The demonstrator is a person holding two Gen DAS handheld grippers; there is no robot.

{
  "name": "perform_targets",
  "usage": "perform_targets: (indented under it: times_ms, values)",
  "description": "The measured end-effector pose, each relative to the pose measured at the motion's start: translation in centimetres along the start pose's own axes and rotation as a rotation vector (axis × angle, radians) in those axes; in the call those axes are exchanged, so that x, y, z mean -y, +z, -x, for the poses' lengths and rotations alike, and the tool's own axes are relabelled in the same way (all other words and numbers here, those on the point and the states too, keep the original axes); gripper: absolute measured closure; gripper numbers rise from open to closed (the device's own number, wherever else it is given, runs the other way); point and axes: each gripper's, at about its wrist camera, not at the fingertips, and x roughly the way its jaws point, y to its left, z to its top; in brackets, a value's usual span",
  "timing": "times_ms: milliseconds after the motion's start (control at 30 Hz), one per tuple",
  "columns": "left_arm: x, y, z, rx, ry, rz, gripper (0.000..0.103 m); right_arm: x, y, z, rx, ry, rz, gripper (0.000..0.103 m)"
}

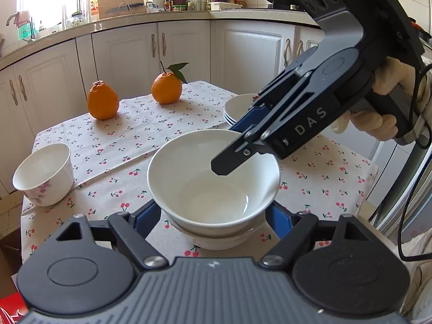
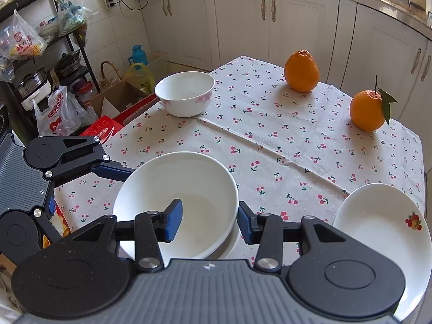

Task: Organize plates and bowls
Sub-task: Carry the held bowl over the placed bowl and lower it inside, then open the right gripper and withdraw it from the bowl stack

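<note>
A large white bowl [image 1: 213, 178] sits nested in another white bowl [image 1: 218, 239] on the cherry-print tablecloth [image 1: 140, 132]. My left gripper [image 1: 213, 217] is open, its blue fingers on either side of the lower bowl. My right gripper [image 2: 209, 222] is open and straddles the top bowl's [image 2: 172, 189] rim, one finger inside, one outside. It shows in the left wrist view [image 1: 229, 145] too. A stack of white plates [image 1: 237, 108] stands behind it; the plates also show in the right wrist view [image 2: 378, 232]. A small flowered bowl [image 1: 44, 174] stands at the table's left edge.
Two oranges [image 1: 102, 100] [image 1: 166, 87] stand at the far side of the table. White kitchen cabinets [image 1: 135, 51] lie beyond. In the right wrist view, boxes and bags [image 2: 64, 110] sit on the floor past the table's edge.
</note>
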Motion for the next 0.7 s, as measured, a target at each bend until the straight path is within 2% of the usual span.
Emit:
perform_targets:
  times_ms: [367, 567, 667, 700]
  values:
    - [-0.15, -0.14, -0.60, -0.016, -0.018, 0.003, 0.019, -0.08, -0.27, -0.55, -0.022, -0.020, 0.013, 0.053]
    - [-0.15, -0.19, -0.64, -0.011, -0.019, -0.002, 0.018, -0.16, -0.51, -1.00, -0.029, -0.029, 0.021, 0.049]
    - [-0.10, -0.20, -0.43, 0.000, -0.012, -0.015, 0.015, -0.27, -0.64, -0.99, -0.020, -0.022, 0.037, 0.036]
    - [-0.10, -0.21, -0.34, 0.002, -0.011, -0.017, 0.014, -0.42, -0.66, -0.89, -0.012, -0.022, 0.044, 0.026]
